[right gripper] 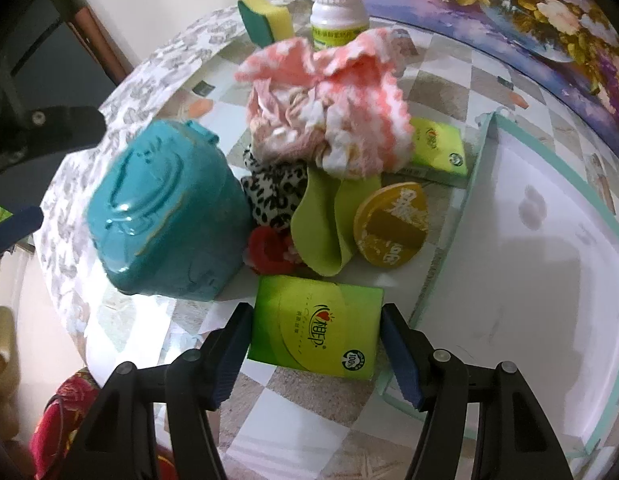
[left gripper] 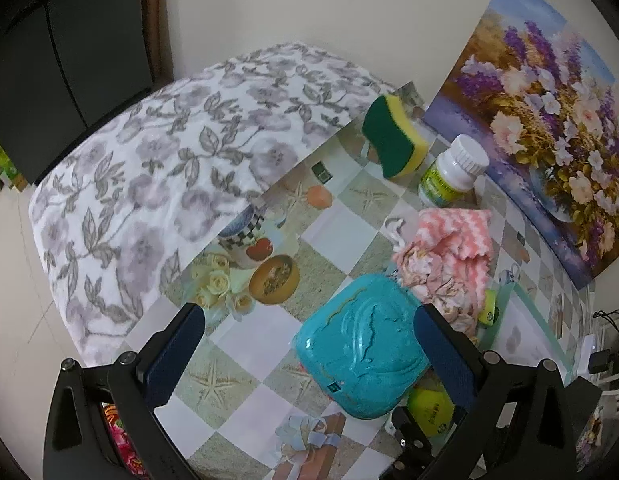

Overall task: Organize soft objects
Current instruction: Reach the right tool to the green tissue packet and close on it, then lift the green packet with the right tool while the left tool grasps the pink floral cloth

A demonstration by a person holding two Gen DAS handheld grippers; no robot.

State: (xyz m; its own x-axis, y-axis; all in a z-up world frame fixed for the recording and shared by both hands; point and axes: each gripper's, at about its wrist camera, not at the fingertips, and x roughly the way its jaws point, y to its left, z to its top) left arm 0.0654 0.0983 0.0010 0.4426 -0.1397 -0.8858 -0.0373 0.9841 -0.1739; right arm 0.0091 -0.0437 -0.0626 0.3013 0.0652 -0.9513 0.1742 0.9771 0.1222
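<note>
Checkered tablecloth [left gripper: 245,344] covers the table in the left wrist view, and a grey flower cloth [left gripper: 157,168] lies over its far side. The left gripper [left gripper: 309,354] is spread wide and grips nothing. The teal pouch [left gripper: 359,346] sits on the table between the 2 fingers, touching the right one. Just behind the teal pouch lies the pink cloth pile [left gripper: 449,256]. Farther behind stand a white bottle [left gripper: 453,172] and a green and yellow sponge [left gripper: 393,136].

In the right wrist view, the right gripper [right gripper: 315,352] is clamped on a green tissue pack [right gripper: 315,326], 1 pad on each short side. The pack lies flat, its long side running across between the pads. The teal pouch [right gripper: 165,212] is left of the pack. Behind the pack lie a green cloth [right gripper: 323,224], a yellow round tin [right gripper: 391,226], a red scrunchie [right gripper: 269,250] and a spotted cloth [right gripper: 273,194]. A white tray [right gripper: 485,184] sits right of the pack.
</note>
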